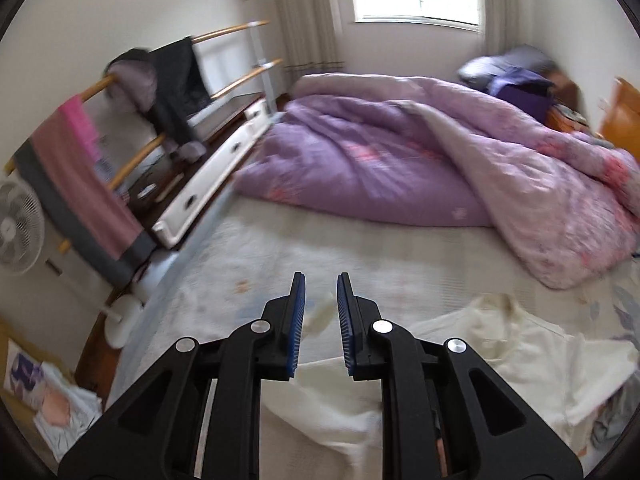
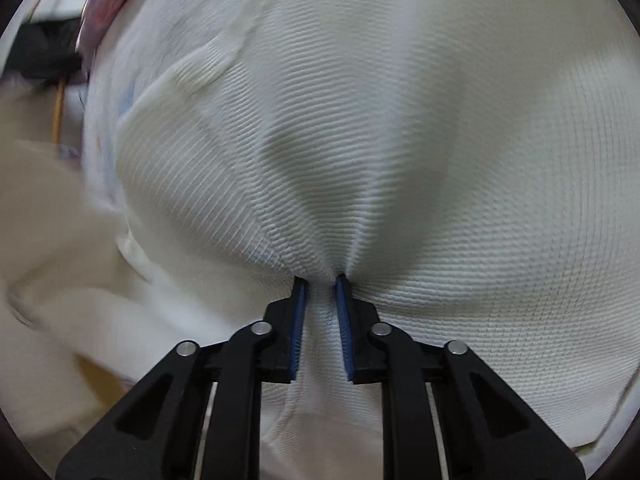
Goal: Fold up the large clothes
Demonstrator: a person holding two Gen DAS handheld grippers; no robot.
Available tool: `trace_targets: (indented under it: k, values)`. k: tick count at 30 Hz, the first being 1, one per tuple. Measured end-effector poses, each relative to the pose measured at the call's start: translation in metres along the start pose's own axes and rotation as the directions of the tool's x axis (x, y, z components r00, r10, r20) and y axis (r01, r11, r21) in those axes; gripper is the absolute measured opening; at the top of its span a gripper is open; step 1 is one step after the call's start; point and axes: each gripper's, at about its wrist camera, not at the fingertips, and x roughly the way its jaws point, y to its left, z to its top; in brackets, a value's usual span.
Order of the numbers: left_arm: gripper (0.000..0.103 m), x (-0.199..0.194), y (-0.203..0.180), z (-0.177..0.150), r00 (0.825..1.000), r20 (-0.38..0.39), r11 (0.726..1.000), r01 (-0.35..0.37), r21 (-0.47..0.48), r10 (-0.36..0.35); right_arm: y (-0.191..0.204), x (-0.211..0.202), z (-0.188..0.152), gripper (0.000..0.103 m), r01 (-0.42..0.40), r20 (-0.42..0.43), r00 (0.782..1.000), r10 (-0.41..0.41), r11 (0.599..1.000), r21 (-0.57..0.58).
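A cream ribbed garment (image 1: 520,352) lies crumpled on the bed at the lower right of the left wrist view, and part of it runs under my left gripper (image 1: 321,280). The left jaws stand a little apart above it with nothing held between them. In the right wrist view the same cream garment (image 2: 400,140) fills almost the whole frame. My right gripper (image 2: 321,280) has a bunched fold of it pinched between its blue pads (image 2: 301,312), and creases radiate from the fingertips.
A pale bed sheet (image 1: 280,248) covers the mattress. A bunched purple and pink duvet (image 1: 400,152) takes up the far half of the bed. A clothes rack with hanging garments (image 1: 120,120), a white fan (image 1: 20,232) and white drawers (image 1: 208,176) stand left.
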Motion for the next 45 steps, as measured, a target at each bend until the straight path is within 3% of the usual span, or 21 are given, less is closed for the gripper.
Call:
trace_targets:
  k: [4,5,6,7,9,14,17,20,22,25,28,29,31,32,33,34,35,38,39,42,45]
  values:
    - [0.012,0.009,-0.057,-0.004,0.997,-0.029,0.995,0.069,0.067,-0.067,-0.036,-0.032,-0.015,0.008,-0.252,0.019,0.968,0.252,0.961,0.113]
    - [0.012,0.017,-0.067,-0.011,0.996,-0.053,0.995,0.075,0.071,-0.071,-0.045,-0.050,-0.025,0.008,-0.258,0.053,0.966,0.254,0.961,0.101]
    - [0.022,0.026,-0.071,-0.016,0.994,-0.073,0.994,0.082,0.073,-0.077,-0.052,-0.062,-0.032,0.008,-0.253,0.072,0.966,0.247,0.963,0.090]
    - [0.054,0.037,-0.068,-0.024,0.992,-0.099,0.994,0.081,0.076,-0.073,-0.065,-0.081,-0.044,0.008,-0.251,0.086,0.966,0.245,0.966,0.062]
    - [0.088,0.064,-0.060,-0.045,0.987,-0.155,0.996,0.055,0.076,-0.042,-0.082,-0.098,-0.055,0.011,-0.210,0.083,0.975,0.205,0.976,0.053]
    - [0.088,0.150,0.001,-0.096,0.921,-0.386,0.998,0.069,0.005,-0.061,-0.124,-0.117,-0.058,0.011,-0.076,0.079,0.994,0.070,0.994,0.075]
    - [0.089,0.197,0.027,-0.116,0.883,-0.452,0.991,0.130,-0.025,-0.127,-0.131,-0.110,-0.059,0.011,-0.061,0.058,0.997,0.054,0.990,0.124]
    - [0.089,0.238,0.016,-0.114,0.871,-0.472,0.981,0.184,0.059,-0.135,-0.127,-0.097,-0.055,0.011,-0.034,0.026,0.999,0.031,0.990,0.139]
    - [0.090,0.257,0.002,-0.109,0.850,-0.482,0.942,0.310,0.132,-0.212,-0.117,-0.085,-0.052,0.011,-0.043,0.006,0.999,0.043,0.991,0.124]
    - [0.092,0.291,-0.023,-0.096,0.853,-0.491,0.878,0.364,0.310,-0.180,-0.102,-0.069,-0.054,0.011,-0.058,-0.035,0.997,0.062,0.994,0.097]
    - [0.093,0.324,-0.050,-0.097,0.842,-0.530,0.763,0.408,0.501,-0.102,-0.088,-0.059,-0.061,0.011,-0.023,-0.074,0.997,0.029,0.997,0.078]
    - [0.093,0.341,-0.057,-0.104,0.825,-0.562,0.706,0.431,0.562,-0.057,-0.084,-0.058,-0.063,0.011,-0.017,-0.076,0.997,0.022,0.997,0.070]
    - [0.092,0.367,-0.062,-0.118,0.786,-0.618,0.661,0.457,0.595,0.014,-0.075,-0.057,-0.066,0.011,-0.024,-0.077,0.997,0.028,0.998,0.050]
    - [0.086,0.380,-0.061,-0.124,0.768,-0.638,0.652,0.457,0.605,0.053,-0.070,-0.057,-0.066,0.011,-0.030,-0.076,0.997,0.033,0.999,0.041]
    - [0.045,0.389,-0.058,-0.129,0.777,-0.620,0.643,0.421,0.640,0.109,-0.068,-0.057,-0.067,0.011,-0.028,-0.075,0.997,0.031,0.999,0.033]
    - [0.025,0.392,-0.053,-0.130,0.787,-0.600,0.640,0.390,0.663,0.143,-0.064,-0.056,-0.067,0.011,-0.019,-0.075,0.997,0.021,1.000,0.022]
    - [0.023,0.391,-0.047,-0.127,0.787,-0.602,0.659,0.383,0.647,0.133,-0.062,-0.056,-0.066,0.011,-0.013,-0.073,0.997,0.014,1.000,0.017]
    - [0.018,0.371,-0.021,-0.106,0.842,-0.528,0.739,0.284,0.611,0.113,-0.045,-0.053,-0.063,0.011,-0.021,-0.051,0.998,0.019,0.999,-0.045]
    - [0.018,0.357,-0.004,-0.094,0.873,-0.473,0.783,0.212,0.585,0.117,-0.037,-0.051,-0.061,0.011,-0.021,-0.047,0.999,0.017,0.997,-0.078]
    - [0.018,0.320,0.044,-0.070,0.912,-0.400,0.890,0.105,0.444,0.092,0.000,-0.033,-0.051,0.008,-0.043,-0.058,0.998,0.033,0.984,-0.174]
    - [0.018,0.273,0.091,-0.057,0.939,-0.318,0.928,-0.001,0.372,0.129,0.030,-0.018,-0.044,0.003,-0.058,-0.039,0.998,0.049,0.960,-0.274]
